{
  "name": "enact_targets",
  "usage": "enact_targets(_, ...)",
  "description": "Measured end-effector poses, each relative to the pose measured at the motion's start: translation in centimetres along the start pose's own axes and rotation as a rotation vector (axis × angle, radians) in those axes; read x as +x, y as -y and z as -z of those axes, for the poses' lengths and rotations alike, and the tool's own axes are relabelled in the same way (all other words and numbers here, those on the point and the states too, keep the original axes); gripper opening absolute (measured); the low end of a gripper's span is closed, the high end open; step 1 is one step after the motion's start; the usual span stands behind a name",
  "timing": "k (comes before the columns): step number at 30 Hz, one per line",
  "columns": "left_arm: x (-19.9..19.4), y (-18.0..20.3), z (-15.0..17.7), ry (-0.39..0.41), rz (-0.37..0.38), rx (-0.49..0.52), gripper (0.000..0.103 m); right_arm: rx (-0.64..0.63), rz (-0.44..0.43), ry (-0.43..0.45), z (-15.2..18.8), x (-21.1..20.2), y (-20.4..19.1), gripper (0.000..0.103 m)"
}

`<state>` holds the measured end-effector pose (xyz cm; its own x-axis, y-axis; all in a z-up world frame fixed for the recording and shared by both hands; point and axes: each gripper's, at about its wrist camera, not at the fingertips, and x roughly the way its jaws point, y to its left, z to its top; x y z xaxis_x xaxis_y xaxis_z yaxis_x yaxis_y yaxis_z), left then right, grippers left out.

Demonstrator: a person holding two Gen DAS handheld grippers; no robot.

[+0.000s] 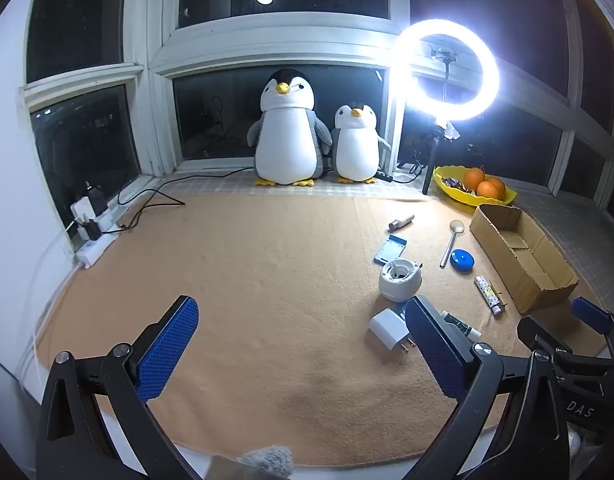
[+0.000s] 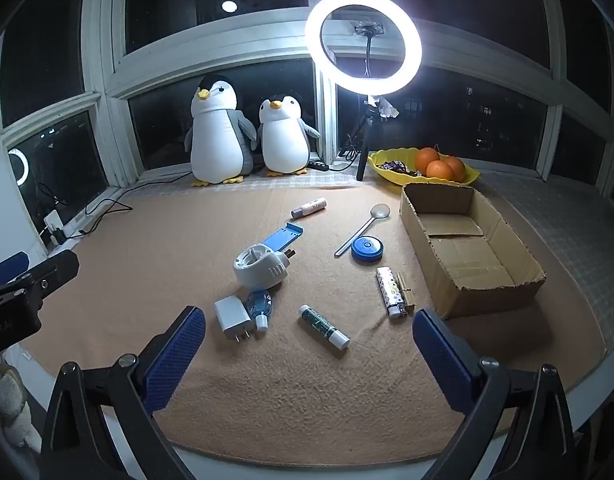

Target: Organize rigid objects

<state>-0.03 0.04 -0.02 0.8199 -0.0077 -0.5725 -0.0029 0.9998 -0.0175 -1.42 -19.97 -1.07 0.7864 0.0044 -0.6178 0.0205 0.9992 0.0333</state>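
Observation:
Several small rigid objects lie on the tan mat: a white charger plug (image 2: 233, 317), a white round plug-in device (image 2: 260, 268), a green-and-white tube (image 2: 323, 326), a patterned lighter (image 2: 390, 291), a blue round lid (image 2: 367, 249), a metal spoon (image 2: 363, 229), a blue holder (image 2: 283, 237) and a pink tube (image 2: 309, 207). An open cardboard box (image 2: 467, 248) stands at the right. My left gripper (image 1: 303, 344) is open and empty over the mat. My right gripper (image 2: 309, 354) is open and empty, just short of the green tube.
Two plush penguins (image 2: 217, 132) stand on the window sill. A lit ring light (image 2: 363, 38) on a tripod and a yellow bowl of oranges (image 2: 423, 168) are behind the box. A power strip with cables (image 1: 93, 236) lies at the left edge.

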Motion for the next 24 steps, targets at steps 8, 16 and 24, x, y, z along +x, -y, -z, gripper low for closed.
enact_targets(8, -0.4, 0.0, 0.4, -0.011, 0.01, 0.007, 0.103, -0.011, 0.002, -0.006, 0.1, 0.0, -0.1, 0.102)
enact_targets(16, 1.0, -0.5, 1.1, -0.038, 0.011, -0.01, 0.103, 0.018, 0.019, 0.001, 0.0, -0.1, 0.9, 0.102)
enact_targets(24, 1.5, 0.2, 1.4, -0.066, 0.011, 0.007, 0.103, 0.01, 0.02, -0.009, 0.1, -0.1, 1.0, 0.102)
